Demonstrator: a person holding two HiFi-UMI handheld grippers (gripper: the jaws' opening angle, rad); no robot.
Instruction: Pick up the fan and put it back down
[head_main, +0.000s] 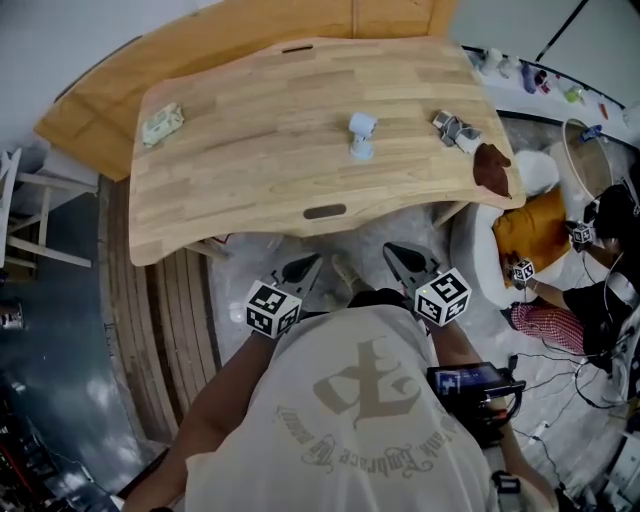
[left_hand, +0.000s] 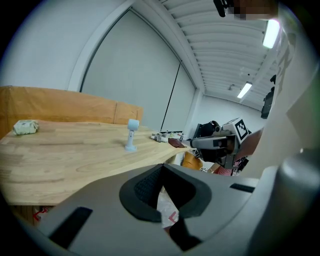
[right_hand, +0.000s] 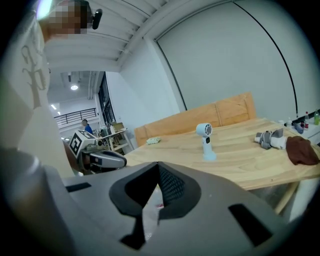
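A small pale-blue handheld fan stands upright on its base near the middle of the light wooden table. It also shows in the left gripper view as the fan and in the right gripper view as the fan. Both grippers hang below the table's near edge, close to my body and well short of the fan. My left gripper has its jaws together with nothing between them, and so does my right gripper. Each gripper view looks along closed pads, the left gripper and the right gripper.
A green-white packet lies at the table's far left. A grey gadget and a brown cloth lie at its right end. A tall wooden board stands behind the table. Another person sits on the floor at the right among cables.
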